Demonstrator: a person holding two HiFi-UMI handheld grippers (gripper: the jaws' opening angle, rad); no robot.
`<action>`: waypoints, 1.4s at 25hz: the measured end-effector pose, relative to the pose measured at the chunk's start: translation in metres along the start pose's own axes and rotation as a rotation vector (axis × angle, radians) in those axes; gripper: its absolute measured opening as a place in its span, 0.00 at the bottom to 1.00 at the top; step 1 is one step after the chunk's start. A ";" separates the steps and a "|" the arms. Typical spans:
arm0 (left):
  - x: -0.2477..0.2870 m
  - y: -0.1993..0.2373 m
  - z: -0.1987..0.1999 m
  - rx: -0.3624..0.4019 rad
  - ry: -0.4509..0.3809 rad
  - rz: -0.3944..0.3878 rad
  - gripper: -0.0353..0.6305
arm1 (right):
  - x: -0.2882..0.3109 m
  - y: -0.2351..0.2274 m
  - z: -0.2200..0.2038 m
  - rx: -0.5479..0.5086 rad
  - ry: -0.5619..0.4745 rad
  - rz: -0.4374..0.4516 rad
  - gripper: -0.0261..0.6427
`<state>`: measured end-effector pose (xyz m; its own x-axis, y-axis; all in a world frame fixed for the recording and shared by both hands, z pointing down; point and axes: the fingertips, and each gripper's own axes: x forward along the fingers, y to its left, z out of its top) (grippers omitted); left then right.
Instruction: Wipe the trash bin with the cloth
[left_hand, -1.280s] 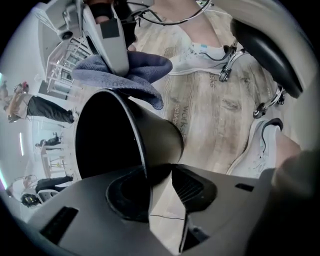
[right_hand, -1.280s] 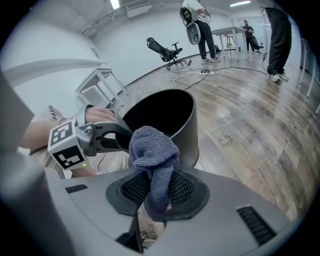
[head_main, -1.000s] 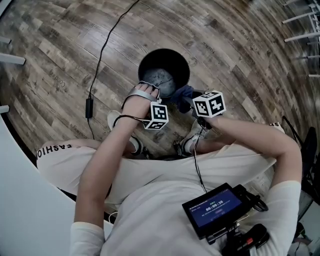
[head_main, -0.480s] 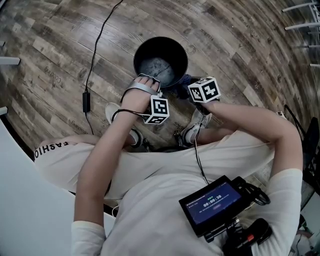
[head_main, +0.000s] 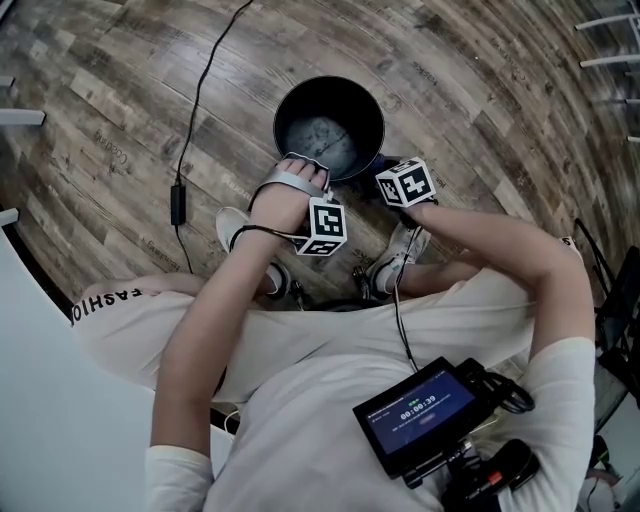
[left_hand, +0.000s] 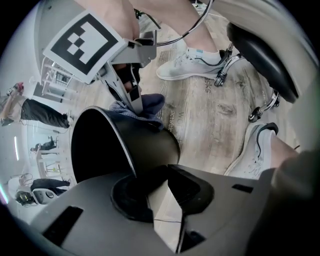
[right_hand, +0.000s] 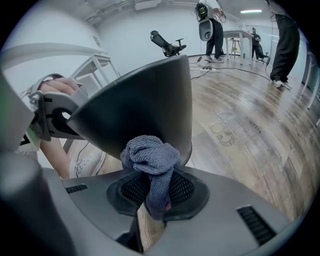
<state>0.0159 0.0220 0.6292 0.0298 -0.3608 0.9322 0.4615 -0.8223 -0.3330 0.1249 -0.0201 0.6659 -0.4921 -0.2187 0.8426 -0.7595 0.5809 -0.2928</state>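
Left gripper (left_hand: 159, 175) first. Its jaws have just been closing, and now they're pinched on the near rim of the black round plastic trash bin (left_hand: 150, 145), with the thin wall running right down between the pads. So the bin's pinned in place on the wood-plank floor (head_main: 480, 120), just in front of the person's feet.

Right gripper (right_hand: 152, 200) is clamped on a blue-grey knitted cloth (right_hand: 150, 152), bunched into a wad that sticks out past the jaws. This one has come down over the last second. Earlier the cloth was peeking out up by the rim on the bin's right side in the head view, and now the marker cube sits lower and covers it. In the right gripper view the wad is right up against the bin's outer wall, somewhere below the rim, and it looks like it's touching.

My read: that's a downstroke on the outside wall, one hand steadying while the other wipes. Only that one strip on the right seems covered, so I'd guess most of the outside — and all of the inside — hasn't been wiped yet.
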 end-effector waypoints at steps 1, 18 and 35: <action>0.000 0.000 0.000 0.000 0.000 -0.001 0.20 | 0.004 -0.002 -0.002 -0.006 0.006 -0.002 0.15; 0.000 0.001 0.000 0.000 -0.002 -0.006 0.20 | 0.084 -0.041 -0.039 -0.168 0.073 -0.054 0.15; 0.001 -0.005 -0.001 -0.006 0.000 0.003 0.25 | 0.051 -0.027 -0.036 -0.045 0.140 -0.032 0.15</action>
<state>0.0123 0.0254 0.6317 0.0312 -0.3637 0.9310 0.4560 -0.8237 -0.3371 0.1361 -0.0185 0.7330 -0.4013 -0.1281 0.9069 -0.7527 0.6104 -0.2468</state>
